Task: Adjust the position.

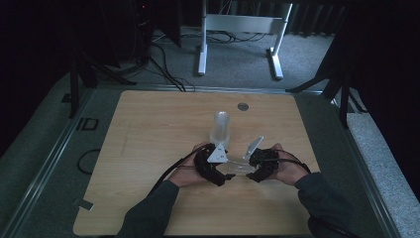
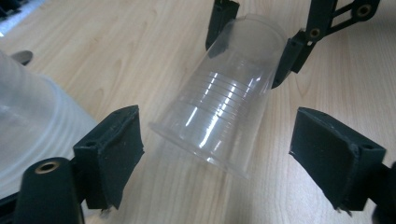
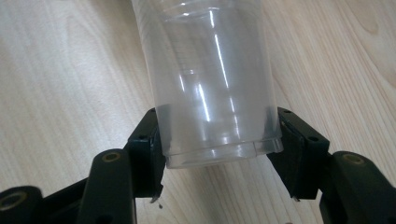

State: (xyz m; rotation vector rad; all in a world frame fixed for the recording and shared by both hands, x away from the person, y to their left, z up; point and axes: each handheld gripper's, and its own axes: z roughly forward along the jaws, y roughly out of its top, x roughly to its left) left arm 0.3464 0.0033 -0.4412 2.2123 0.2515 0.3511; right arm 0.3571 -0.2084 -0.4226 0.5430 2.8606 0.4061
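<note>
The right claw [image 3: 217, 154] is clamped on the base end of a clear plastic cup [image 3: 212, 84], its two black jaws pressing either side of the rim-like foot; in the high view that cup [image 1: 238, 167] lies on its side low over the desk [image 1: 148, 129], at about five o'clock from the tall stack of cups [image 1: 221, 128] that stands upright near the middle. The left claw [image 2: 217, 158] stands wide, nothing pinched — the cup's open mouth [image 2: 205, 144] hangs between its pads without touching either; the frosted stack [image 2: 32, 126] looms at nine o'clock in the left gripper view, just beside the left jaw.

I judge the step to be a single cup pulled free of the stack and now carried in the right claw alone, the left having let go; the two hands [image 1: 190, 171] sit close together at six o'clock of the stack.

The next move, I'd say, calls for turning the cup upright and setting it on bare wood well apart from the stack — gently, since thin plastic buckles under a hard squeeze; the left claw should draw back so the mouth does not snag on its pads.
</note>
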